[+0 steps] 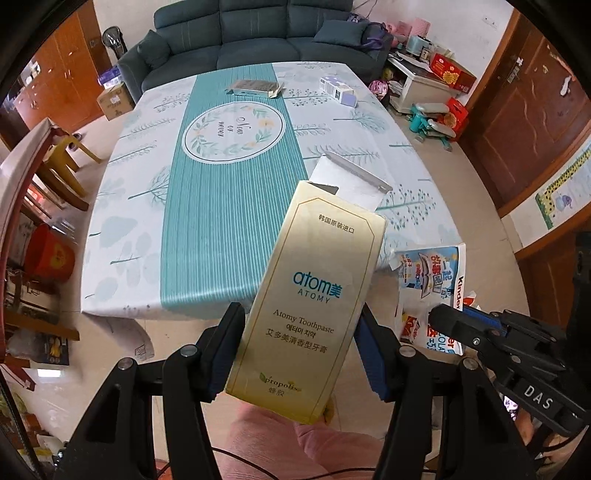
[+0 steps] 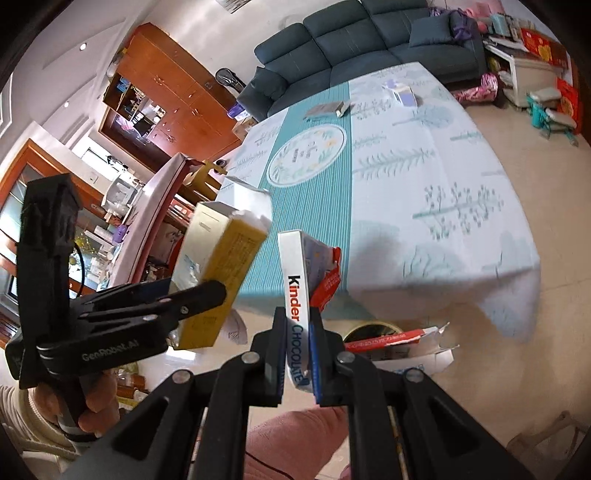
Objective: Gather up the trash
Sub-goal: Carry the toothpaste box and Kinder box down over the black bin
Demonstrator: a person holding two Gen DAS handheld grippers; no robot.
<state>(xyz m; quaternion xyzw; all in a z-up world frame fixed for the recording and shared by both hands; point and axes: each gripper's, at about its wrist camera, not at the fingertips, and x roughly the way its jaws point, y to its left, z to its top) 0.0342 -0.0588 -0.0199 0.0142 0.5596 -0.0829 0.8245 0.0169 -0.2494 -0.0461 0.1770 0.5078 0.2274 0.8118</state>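
A gold Atomy toothpaste box (image 1: 314, 295), its top flap open, stands between the pads of my left gripper (image 1: 301, 350), which is shut on it over the table's near edge. To its right my right gripper (image 1: 454, 314) carries a white Kinder chocolate box (image 1: 432, 284). In the right wrist view my right gripper (image 2: 297, 332) is shut on the thin edge of that Kinder chocolate box (image 2: 295, 306). Beside it on the left, my left gripper (image 2: 192, 291) holds the toothpaste box (image 2: 221, 266). A grey box (image 1: 255, 88) and a white-purple box (image 1: 338, 88) lie at the table's far end.
The table (image 1: 207, 221) wears a teal and white cloth. Below its near edge sits a round bin opening (image 2: 369, 330) with a torn red-white carton (image 2: 399, 341) beside it. A blue sofa (image 1: 255, 33) stands behind, chairs (image 1: 62, 158) and a red bucket (image 1: 50, 254) at the left.
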